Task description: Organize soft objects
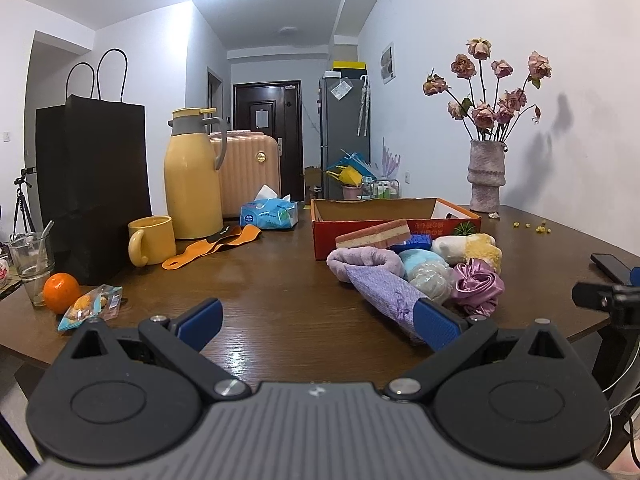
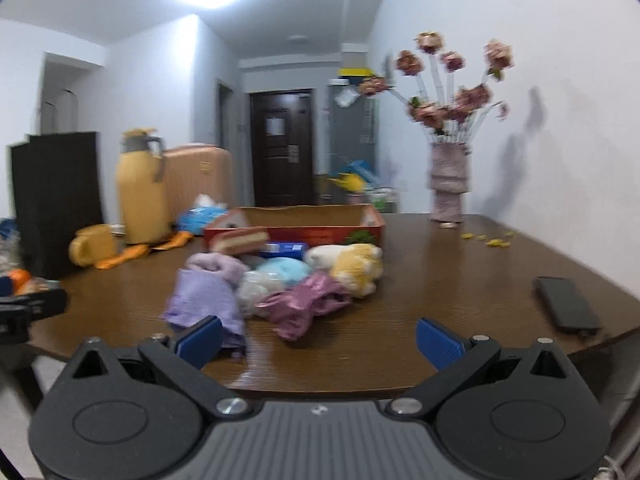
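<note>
A pile of soft things lies on the brown table in front of an open orange cardboard box (image 1: pixel 394 222) (image 2: pixel 312 222). It holds a purple cloth (image 1: pixel 380 288) (image 2: pixel 204 296), a pink satin scrunchie (image 1: pixel 478 282) (image 2: pixel 304 300), a yellow-white plush (image 1: pixel 474 250) (image 2: pixel 352 262), a light blue ball (image 1: pixel 418 260) (image 2: pixel 282 270) and a pink layered sponge (image 1: pixel 374 234) (image 2: pixel 240 240). My left gripper (image 1: pixel 318 324) is open and empty, left of the pile. My right gripper (image 2: pixel 318 340) is open and empty, just before the pile.
A yellow thermos (image 1: pixel 192 176), yellow mug (image 1: pixel 152 240), black paper bag (image 1: pixel 90 188), tissue pack (image 1: pixel 270 212), orange strap (image 1: pixel 212 246), glass (image 1: pixel 32 260), orange (image 1: pixel 61 287) and snack packet (image 1: pixel 90 306) stand left. A flower vase (image 1: pixel 486 176) and black phone (image 2: pixel 566 304) are right.
</note>
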Demonstrator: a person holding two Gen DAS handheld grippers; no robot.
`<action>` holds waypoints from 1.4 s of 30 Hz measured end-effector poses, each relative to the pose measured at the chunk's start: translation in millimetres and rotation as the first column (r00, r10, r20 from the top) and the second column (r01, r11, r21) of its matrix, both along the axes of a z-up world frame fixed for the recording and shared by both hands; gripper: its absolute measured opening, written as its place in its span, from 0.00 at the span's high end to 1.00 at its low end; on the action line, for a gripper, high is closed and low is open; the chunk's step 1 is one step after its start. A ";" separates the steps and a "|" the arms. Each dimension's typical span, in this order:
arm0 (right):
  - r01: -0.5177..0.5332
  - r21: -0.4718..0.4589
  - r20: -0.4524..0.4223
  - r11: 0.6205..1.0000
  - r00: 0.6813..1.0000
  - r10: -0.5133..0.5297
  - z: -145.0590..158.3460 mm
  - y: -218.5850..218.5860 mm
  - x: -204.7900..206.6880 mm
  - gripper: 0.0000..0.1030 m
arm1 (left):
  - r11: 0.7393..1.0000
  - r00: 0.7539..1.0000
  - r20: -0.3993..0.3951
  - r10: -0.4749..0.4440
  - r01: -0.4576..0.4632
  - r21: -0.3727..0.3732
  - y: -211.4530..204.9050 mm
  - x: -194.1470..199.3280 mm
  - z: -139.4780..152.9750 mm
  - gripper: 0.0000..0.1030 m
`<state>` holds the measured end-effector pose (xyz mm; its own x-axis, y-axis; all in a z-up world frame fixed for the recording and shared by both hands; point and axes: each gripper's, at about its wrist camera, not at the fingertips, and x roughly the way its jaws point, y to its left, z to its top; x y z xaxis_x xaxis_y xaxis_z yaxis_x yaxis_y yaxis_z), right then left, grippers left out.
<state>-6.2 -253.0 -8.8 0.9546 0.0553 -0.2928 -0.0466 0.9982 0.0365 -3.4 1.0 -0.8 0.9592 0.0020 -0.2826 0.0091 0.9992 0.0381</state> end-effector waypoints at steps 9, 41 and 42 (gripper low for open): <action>-0.072 0.041 0.014 0.997 0.997 0.071 -0.4 -9.9 -2.4 0.00 | 1.000 1.000 -0.017 0.023 -0.023 0.000 2.4 4.8 -2.0 0.00; -0.207 0.051 -0.115 0.977 0.971 0.212 -35.7 53.8 73.9 0.17 | 0.993 0.995 -0.081 -0.066 0.058 -0.101 24.7 145.1 -11.0 0.00; -0.215 0.048 -0.117 0.976 0.969 0.219 -36.0 59.8 81.0 0.20 | 0.990 0.991 -0.103 -0.087 0.074 -0.119 24.5 162.7 -8.7 0.00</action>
